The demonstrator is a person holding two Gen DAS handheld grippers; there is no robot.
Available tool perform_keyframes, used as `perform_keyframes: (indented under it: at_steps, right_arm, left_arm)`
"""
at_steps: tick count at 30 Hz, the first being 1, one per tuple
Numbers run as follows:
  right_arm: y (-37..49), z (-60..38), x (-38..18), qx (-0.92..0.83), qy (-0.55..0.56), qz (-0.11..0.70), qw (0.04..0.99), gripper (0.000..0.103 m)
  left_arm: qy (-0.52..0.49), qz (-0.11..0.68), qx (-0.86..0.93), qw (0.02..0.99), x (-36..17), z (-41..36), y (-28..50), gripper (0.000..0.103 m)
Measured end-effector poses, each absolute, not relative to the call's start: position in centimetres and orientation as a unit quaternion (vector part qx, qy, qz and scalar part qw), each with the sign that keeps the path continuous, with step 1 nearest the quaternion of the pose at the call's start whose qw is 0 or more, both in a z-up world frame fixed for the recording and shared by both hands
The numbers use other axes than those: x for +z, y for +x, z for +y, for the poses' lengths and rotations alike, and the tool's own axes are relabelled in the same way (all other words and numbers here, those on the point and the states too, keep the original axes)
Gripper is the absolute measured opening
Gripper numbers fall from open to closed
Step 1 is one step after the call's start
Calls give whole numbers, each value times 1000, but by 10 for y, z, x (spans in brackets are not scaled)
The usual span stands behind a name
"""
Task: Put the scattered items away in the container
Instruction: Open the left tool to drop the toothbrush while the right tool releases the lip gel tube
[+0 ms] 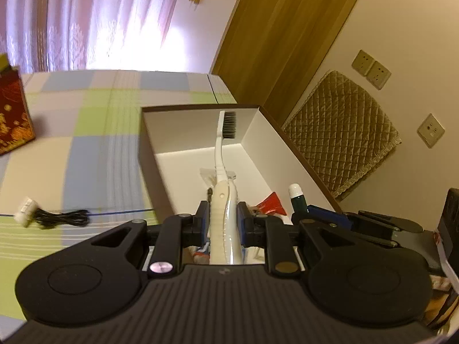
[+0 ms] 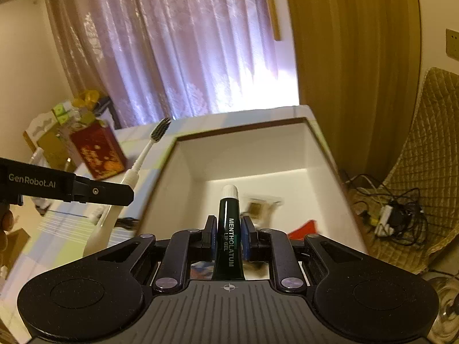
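Note:
My left gripper (image 1: pixel 223 218) is shut on a white toothbrush (image 1: pixel 220 154) whose dark bristles point up over the open white box (image 1: pixel 200 127). Seen from the right wrist view, that toothbrush (image 2: pixel 149 147) and the left gripper (image 2: pixel 94 192) hang just left of the box (image 2: pixel 189 160). My right gripper (image 2: pixel 228 236) is shut on a dark green lip gel tube (image 2: pixel 228 229) with a white cap, above the box's near end. In the left wrist view the tube (image 1: pixel 297 196) and right gripper show at the right. A clear packet (image 2: pixel 259 205) and a red piece (image 2: pixel 302 229) lie inside.
The box sits on a checked cloth-covered surface (image 1: pixel 86 132). A black cable with a white plug (image 1: pixel 51 215) lies on the cloth at the left. A red gift box (image 1: pixel 13 111) stands at the far left. A quilted chair (image 1: pixel 344 132) and floor cables (image 2: pixel 393 215) are to the right.

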State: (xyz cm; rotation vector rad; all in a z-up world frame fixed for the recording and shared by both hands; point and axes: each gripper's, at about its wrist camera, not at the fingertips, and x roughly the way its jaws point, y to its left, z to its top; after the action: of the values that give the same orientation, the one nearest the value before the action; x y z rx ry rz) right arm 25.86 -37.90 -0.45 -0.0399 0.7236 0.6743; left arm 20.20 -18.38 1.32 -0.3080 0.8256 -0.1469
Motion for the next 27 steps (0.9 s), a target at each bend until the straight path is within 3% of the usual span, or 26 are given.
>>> perform_keyframes:
  at_steps: [12,27]
  right_arm:
    - [345,-378,-39,324,-46,398,857,20]
    - [390,-352,-56,320,-89,425,842,20]
  left_arm:
    - [-122,463,-1,878,-38,-203,284,16]
    - [-55,508,32,859,-75,-216,348,17]
